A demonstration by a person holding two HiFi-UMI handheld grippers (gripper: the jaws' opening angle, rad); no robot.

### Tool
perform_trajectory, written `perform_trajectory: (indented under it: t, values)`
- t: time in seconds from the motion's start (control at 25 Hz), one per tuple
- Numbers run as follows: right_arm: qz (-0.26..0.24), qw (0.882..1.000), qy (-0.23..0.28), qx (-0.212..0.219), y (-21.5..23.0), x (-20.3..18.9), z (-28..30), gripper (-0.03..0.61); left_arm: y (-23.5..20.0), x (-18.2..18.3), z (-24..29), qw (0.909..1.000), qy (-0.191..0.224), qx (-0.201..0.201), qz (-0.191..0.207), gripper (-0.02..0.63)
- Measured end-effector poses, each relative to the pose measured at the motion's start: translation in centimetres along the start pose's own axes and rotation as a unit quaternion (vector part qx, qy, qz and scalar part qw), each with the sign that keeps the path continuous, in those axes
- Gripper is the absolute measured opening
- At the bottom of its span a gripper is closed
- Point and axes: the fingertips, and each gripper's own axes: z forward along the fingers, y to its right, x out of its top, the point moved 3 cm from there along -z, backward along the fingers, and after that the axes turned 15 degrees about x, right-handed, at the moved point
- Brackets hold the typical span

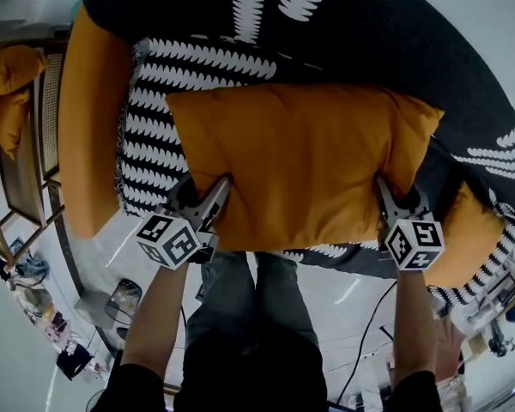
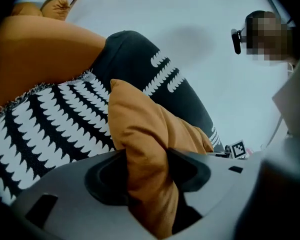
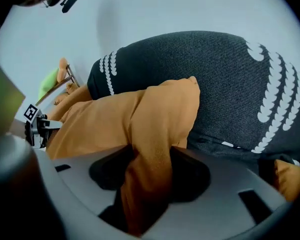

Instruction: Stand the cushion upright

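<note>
Two forearms (image 1: 154,316) extended, parallel; left tool (image 1: 215,199), right tool (image 1: 384,196) tilted down, each clamped on orange cushion (image 1: 300,157) edge.

Orange cushion (image 1: 300,166) on striped throw (image 1: 150,148), left gripper (image 1: 208,194) and right gripper (image 1: 393,197) at its near corners.

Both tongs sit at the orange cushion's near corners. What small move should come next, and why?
Probably raise both together, tipping the cushion against the dark backrest: left tongs and right tongs each pinch a near corner, and the cushion lies flat, broad face up.
</note>
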Motion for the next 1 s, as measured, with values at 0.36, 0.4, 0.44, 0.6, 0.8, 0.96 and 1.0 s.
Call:
perform_trajectory:
  t: [0.36,0.4,0.44,0.6,0.8,0.96,1.0]
  values:
    - [0.031,0.994,0.102,-0.025,-7.5,1.3,-4.5,0.210,2.1,7.5,-6.9,0.9885,0.102,-0.025,0.109,0.249]
    - [0.032,0.992,0.116,-0.026,-8.2,2.1,-4.7,0.212,2.3,8.8,-7.5,0.9860,0.113,-0.026,0.119,0.255]
    - [0.031,0.991,0.129,-0.027,-8.7,2.9,-5.0,0.216,2.6,10.0,-8.1,0.9837,0.123,-0.027,0.128,0.259]
    - [0.027,0.985,0.167,-0.034,-10.1,6.7,-6.1,0.224,4.0,14.9,-9.7,0.9732,0.157,-0.032,0.165,0.272]
    - [0.020,0.975,0.218,-0.047,-11.1,11.4,-6.4,0.230,5.1,20.9,-9.8,0.9600,0.190,-0.054,0.199,0.278]
    - [0.018,0.966,0.253,-0.058,-11.4,14.3,-6.5,0.235,5.8,24.6,-9.5,0.9507,0.211,-0.068,0.217,0.281]
    - [0.017,0.964,0.259,-0.061,-11.3,14.8,-6.4,0.235,5.9,25.3,-9.2,0.9486,0.216,-0.070,0.221,0.282]
